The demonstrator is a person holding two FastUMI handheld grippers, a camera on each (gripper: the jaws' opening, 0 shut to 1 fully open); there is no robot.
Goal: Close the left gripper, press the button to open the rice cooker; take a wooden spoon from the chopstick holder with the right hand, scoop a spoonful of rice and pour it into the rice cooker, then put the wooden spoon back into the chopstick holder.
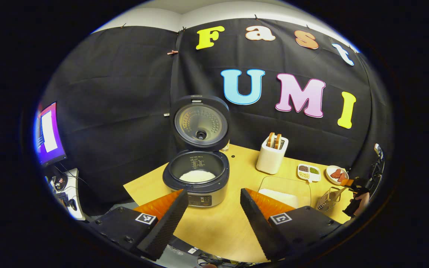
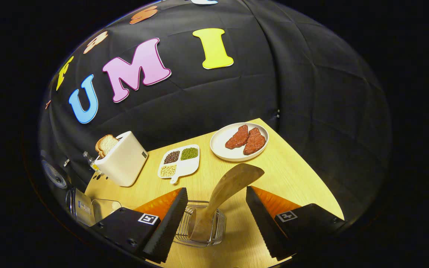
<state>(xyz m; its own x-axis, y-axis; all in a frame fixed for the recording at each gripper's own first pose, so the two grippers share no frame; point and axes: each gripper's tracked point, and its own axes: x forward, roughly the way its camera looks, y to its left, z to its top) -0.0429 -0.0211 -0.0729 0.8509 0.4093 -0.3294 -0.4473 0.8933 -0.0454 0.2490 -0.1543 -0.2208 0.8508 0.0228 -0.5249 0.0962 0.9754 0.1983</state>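
The rice cooker stands on the wooden table with its lid raised and white rice in its pot. My left gripper hangs open just in front of it, touching nothing. A clear container of rice sits to the cooker's right. The wooden spoon stands tilted in the wire chopstick holder, bowl end up. Around them my right gripper is open, its fingers apart from the spoon on both sides. In the left gripper view that right gripper and the holding hand show beside the chopstick holder.
A white toaster with bread stands behind the container. A divided dish of beans and a plate with two red meat pieces lie beyond the holder. The table's right edge is near. A lit monitor is off to the left.
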